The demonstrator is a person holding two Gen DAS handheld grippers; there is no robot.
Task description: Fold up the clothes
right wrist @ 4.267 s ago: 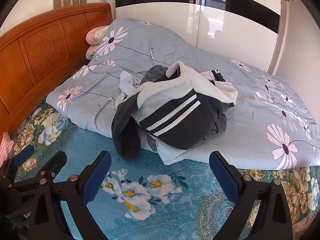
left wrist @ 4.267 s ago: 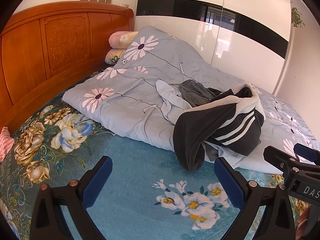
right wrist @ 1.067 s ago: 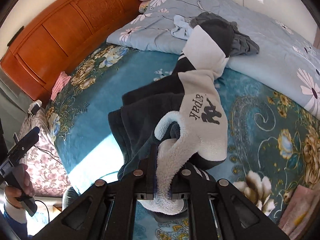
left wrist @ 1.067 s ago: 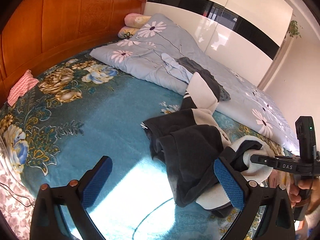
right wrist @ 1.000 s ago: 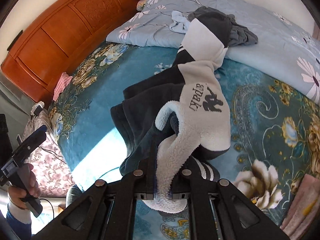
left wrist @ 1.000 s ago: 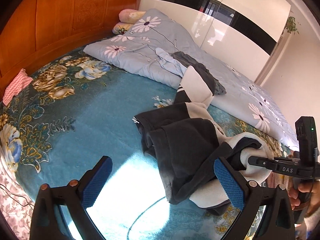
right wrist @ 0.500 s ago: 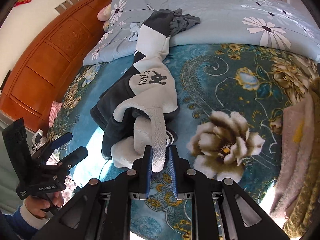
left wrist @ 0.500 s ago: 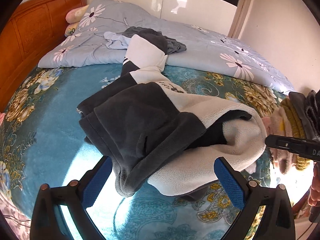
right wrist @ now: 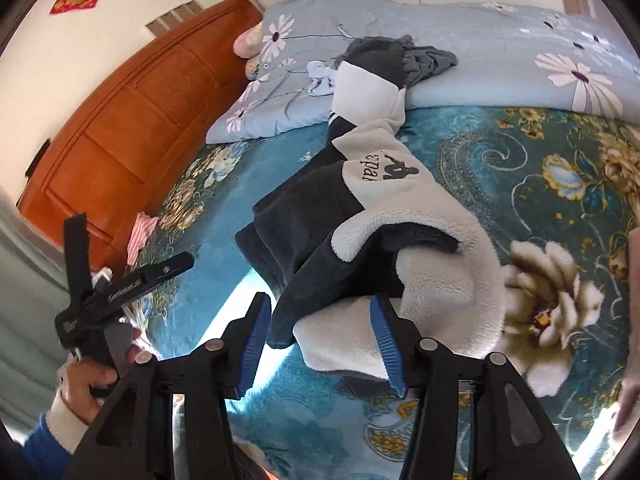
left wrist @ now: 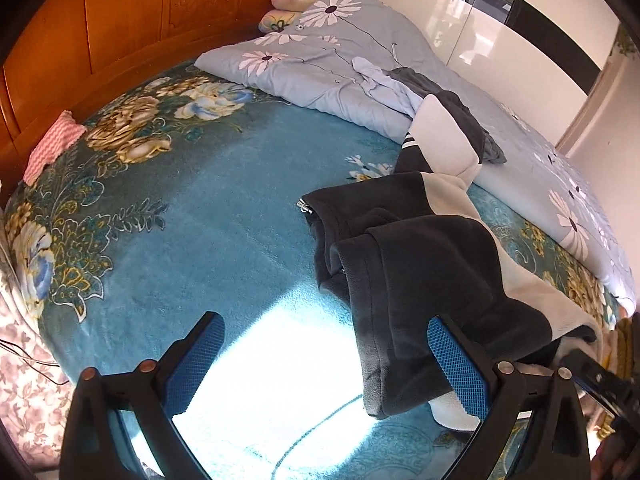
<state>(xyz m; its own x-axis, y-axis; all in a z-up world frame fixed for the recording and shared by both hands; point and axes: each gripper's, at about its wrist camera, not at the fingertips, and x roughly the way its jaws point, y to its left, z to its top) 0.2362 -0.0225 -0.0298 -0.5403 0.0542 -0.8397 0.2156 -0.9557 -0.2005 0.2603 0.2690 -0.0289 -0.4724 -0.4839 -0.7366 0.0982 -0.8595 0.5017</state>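
Since half a second ago the right tongs [right wrist: 322, 344] have been parted and the white fleece edge that was pinched between them has been let go; the fleece jacket [right wrist: 360, 216] now lies slack on the bed, its hem draped just ahead of and between the spread pads. The left tongs [left wrist: 326, 364] are held wide apart and empty, with the jacket's dark folded edge lying against the inner side of the right-hand pad [left wrist: 456, 364] — no grip is made there.

The jacket [left wrist: 432, 264] is stretched away from both tongs toward the pale-blue daisy quilt [left wrist: 340, 52], where one sleeve is seen draped up onto the quilt's edge beside a grey garment [left wrist: 452, 100]. It appears to have been dragged onto the open teal floral blanket [left wrist: 200, 200] so that a flat area is available for spreading.

Thick pile is shown by the cloth: charcoal outer fleece, cream sherpa-like lining rolled outward at the collar, white stripes and a printed logo [right wrist: 390, 172] on a pale panel. It is bunched in soft overlapping folds — not yet flattened. Slumping and clinging can be expected from such fabric, so the folding proper is judged not yet begun.
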